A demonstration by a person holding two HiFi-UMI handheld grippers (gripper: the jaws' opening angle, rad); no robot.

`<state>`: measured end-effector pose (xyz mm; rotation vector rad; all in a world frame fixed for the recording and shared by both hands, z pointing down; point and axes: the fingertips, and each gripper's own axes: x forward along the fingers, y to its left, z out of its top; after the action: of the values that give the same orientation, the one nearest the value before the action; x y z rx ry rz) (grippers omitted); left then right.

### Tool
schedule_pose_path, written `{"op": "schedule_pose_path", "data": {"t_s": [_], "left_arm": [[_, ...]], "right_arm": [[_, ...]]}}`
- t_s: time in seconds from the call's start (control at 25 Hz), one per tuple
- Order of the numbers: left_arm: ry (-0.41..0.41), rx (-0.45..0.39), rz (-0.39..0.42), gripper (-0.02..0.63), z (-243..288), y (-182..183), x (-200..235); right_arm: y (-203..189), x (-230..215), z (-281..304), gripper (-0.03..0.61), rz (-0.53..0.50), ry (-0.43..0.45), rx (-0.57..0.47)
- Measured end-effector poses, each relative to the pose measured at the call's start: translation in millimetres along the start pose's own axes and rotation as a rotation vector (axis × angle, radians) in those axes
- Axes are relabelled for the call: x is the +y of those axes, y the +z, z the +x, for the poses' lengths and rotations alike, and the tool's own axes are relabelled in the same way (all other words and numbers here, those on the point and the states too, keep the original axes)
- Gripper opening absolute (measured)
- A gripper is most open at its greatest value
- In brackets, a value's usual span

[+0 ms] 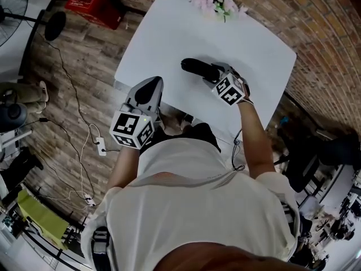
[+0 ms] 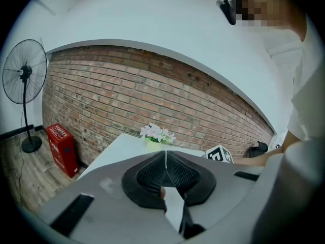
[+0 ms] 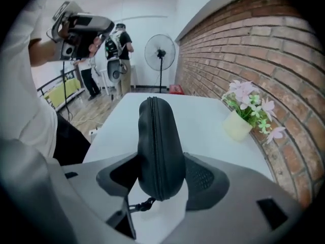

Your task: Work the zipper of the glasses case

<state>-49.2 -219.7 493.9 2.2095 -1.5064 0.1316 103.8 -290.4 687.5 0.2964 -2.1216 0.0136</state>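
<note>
Pinching the black oval hard-shell glasses case (image 3: 155,136) by its broad sides, the right claw (image 3: 161,181) holds it on edge over the white desk (image 3: 203,121). Its zipper seam (image 3: 154,111) faces up and looks closed, with a short black cord pull (image 3: 139,206) at the near end. The left claw (image 2: 166,173), pressed together and empty, hangs at the desk's near left edge.

White table (image 1: 163,47), potted flowers (image 1: 217,0) at its far edge
</note>
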Motion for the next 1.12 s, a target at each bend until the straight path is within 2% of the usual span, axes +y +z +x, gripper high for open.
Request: {"op": "schedule_pose_path", "data": {"t_s": [0.24, 0.52, 0.68, 0.84, 1.0, 1.12], "left_arm": [[-0.044, -0.034, 0.022, 0.020, -3.2, 18.8, 1.1], [-0.133, -0.074, 0.066, 0.020, -1.8, 48.6, -10.1], [-0.192, -0.108, 0.113, 0.020, -0.7, 71.0, -14.4], [-0.238, -0.157, 0.164, 0.020, -2.3, 101.6, -15.6], [-0.293, -0.186, 0.204, 0.020, -7.0, 125.0, -19.7], [-0.371, -0.197, 0.192, 0.020, -9.9, 132.7, -26.8]], "right_arm": [[47.1, -12.8, -52.0, 0.318, 0.246, -0.072, -0.184], [93.9, -22.8, -125.0, 0.318, 0.438, -0.143, -0.390], [122.1, -27.5, -171.7, 0.318, 0.505, -0.213, -0.540], [147.9, -24.1, -217.3, 0.318, 0.530, -0.278, -0.679], [166.9, -14.0, -248.3, 0.318, 0.570, -0.268, -0.787], [173.9, -4.0, -255.7, 0.318, 0.598, -0.211, -0.821]]}}
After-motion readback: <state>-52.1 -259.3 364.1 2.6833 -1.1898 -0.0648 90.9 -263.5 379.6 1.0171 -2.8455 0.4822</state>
